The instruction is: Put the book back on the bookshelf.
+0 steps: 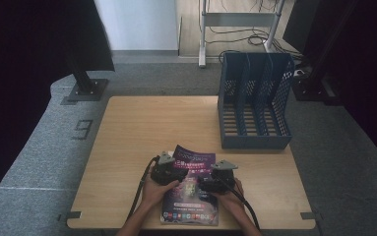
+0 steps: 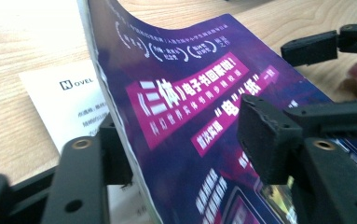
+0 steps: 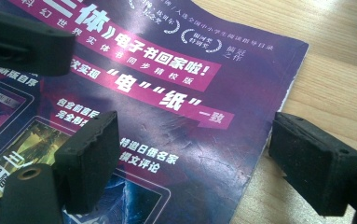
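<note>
Left gripper: jaws apart, straddling the raised left edge of one purple magazine, which lies at the near middle of the wooden table. The left gripper view adds one white "NOVEL" sheet under the cover. Right gripper: jaws apart across the magazine's right edge. One blue four-slot file rack stands far right, well apart.
</note>
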{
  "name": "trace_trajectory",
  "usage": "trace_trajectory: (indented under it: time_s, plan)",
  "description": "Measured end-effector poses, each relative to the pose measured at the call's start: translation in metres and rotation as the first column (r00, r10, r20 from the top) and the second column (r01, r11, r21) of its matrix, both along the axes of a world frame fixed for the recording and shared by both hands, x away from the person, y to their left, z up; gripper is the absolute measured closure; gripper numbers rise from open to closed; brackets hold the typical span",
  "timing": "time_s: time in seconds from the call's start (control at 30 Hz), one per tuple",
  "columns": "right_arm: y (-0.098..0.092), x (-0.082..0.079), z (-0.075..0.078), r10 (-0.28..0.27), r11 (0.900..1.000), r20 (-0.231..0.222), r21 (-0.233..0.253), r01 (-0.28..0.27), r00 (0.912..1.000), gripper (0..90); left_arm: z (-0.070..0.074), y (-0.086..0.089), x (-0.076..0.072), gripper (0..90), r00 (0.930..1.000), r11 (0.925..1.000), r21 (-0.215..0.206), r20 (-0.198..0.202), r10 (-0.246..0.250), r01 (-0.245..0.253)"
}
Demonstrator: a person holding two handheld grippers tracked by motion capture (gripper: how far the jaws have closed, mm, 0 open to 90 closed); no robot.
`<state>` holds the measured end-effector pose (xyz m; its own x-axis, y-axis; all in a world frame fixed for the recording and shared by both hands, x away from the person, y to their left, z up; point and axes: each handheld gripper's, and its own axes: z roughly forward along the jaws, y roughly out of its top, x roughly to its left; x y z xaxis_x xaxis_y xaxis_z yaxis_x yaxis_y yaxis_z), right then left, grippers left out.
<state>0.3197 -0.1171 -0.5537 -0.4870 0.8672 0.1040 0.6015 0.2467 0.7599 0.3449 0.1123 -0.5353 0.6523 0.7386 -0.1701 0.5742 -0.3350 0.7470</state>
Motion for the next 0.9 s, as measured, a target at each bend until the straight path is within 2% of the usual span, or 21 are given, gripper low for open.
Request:
trace_trajectory:
  time_s: [0.1,0.13,0.2,0.33,0.47,0.7,0.9]
  plan:
    - [0.0,0.0,0.0,0.001,1.0,0.0,0.0,-0.001,1.0,16.2,-0.001,-0.002,0.001,44.5,1.0,0.9998,0.015,-0.003,-0.009,0.009]
    - [0.0,0.0,0.0,0.001,1.0,0.0,0.0,-0.001,1.0,16.2,-0.004,-0.002,-0.001,45.4,0.9997,0.9998,0.01,-0.018,-0.014,0.015]
    - [0.0,0.0,0.0,0.001,1.0,0.001,0.0,-0.001,1.0,16.2,-0.005,-0.002,-0.003,46.0,0.9995,0.9997,0.012,-0.023,-0.02,0.021]
    - [0.0,0.0,0.0,-0.001,1.0,0.0,0.0,0.001,1.0,16.3,-0.003,-0.002,-0.007,49.8,0.9994,0.9992,0.02,-0.003,-0.034,0.034]
    - [0.0,0.0,0.0,-0.001,1.0,0.0,0.0,0.001,1.0,16.3,-0.004,-0.001,-0.006,56.5,0.9997,0.9993,0.028,0.009,-0.023,0.023]
    - [0.0,0.0,0.0,0.0,1.0,0.001,0.0,0.0,1.0,16.2,-0.006,-0.003,-0.007,70.7,0.9984,0.9997,0.02,0.053,-0.018,0.017]
    - [0.0,0.0,0.0,-0.001,1.0,0.0,0.0,0.001,1.0,16.3,-0.004,-0.003,-0.01,78.2,0.9963,0.9998,0.011,0.083,-0.02,0.02]
